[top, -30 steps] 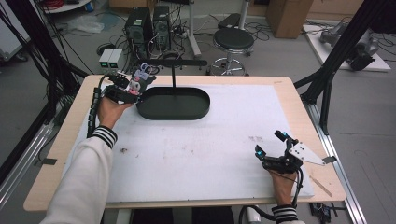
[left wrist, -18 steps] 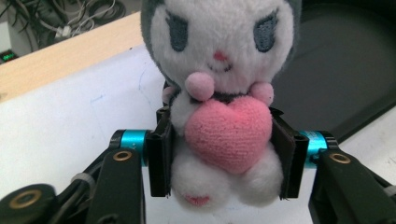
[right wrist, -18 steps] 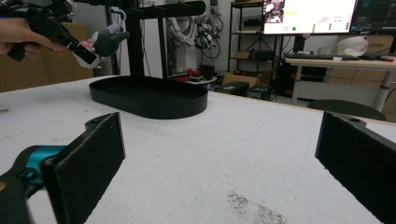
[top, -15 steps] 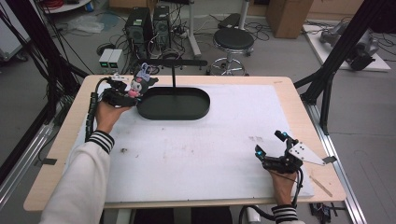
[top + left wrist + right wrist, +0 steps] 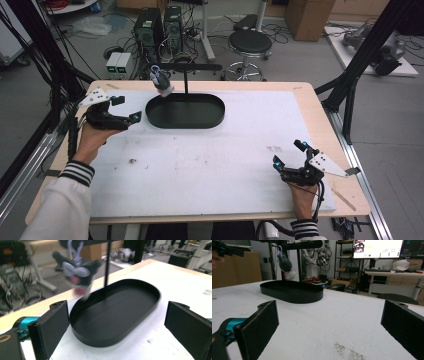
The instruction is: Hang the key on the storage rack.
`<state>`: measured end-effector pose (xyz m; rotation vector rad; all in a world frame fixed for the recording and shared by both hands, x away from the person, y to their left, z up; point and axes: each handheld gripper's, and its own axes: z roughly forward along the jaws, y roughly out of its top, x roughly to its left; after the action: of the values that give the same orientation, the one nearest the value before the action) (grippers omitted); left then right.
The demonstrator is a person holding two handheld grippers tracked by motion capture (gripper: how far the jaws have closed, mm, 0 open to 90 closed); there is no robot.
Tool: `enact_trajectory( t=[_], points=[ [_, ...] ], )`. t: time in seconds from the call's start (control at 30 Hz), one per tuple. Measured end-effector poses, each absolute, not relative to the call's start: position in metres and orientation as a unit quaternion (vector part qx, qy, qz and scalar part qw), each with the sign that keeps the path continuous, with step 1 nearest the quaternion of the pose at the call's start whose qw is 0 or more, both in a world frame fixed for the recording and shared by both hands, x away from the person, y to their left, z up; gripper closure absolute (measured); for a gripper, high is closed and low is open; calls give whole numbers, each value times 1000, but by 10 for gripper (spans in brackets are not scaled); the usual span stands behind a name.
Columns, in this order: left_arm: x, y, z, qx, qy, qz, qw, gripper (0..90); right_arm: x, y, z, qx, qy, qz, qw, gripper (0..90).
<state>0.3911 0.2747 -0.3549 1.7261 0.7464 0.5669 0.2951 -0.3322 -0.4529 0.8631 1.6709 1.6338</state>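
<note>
Plush toy hanging on the stand, both grippers spread and empty.

The plush toy [image 5: 161, 82], blurred in the left gripper view, hangs over the black tray's [image 5: 185, 122] far-left end. The left gripper [image 5: 131, 118], jaws just opened, lies level at the left; the right gripper [image 5: 289, 161] rests near-right.

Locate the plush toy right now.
The plush toy hangs by its loop from the left end of the stand's crossbar, above the left rim of the black oval tray, clear of the open left gripper.

No readable text anywhere; monitor [image 5: 378, 248] writing seemingly too small, blurred to read.
</note>
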Motion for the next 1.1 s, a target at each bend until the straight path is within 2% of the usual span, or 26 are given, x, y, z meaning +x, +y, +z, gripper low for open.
enact_trajectory(
  t=[0.07, 0.37, 0.7, 1.1],
  points=[
    [376, 276, -357, 727, 308, 260, 556, 17, 295, -332, -453, 328, 635, 622, 319, 5],
    [329, 287, -379, 706, 302, 270, 581, 17, 294, -331, -453, 329, 636, 621, 318, 5],
    [287, 296, -407, 659, 306, 301, 617, 17, 294, -331, -453, 329, 637, 620, 319, 5],
    [263, 304, -445, 631, 318, 323, 630, 17, 294, -331, -453, 330, 638, 619, 319, 5]
  ],
)
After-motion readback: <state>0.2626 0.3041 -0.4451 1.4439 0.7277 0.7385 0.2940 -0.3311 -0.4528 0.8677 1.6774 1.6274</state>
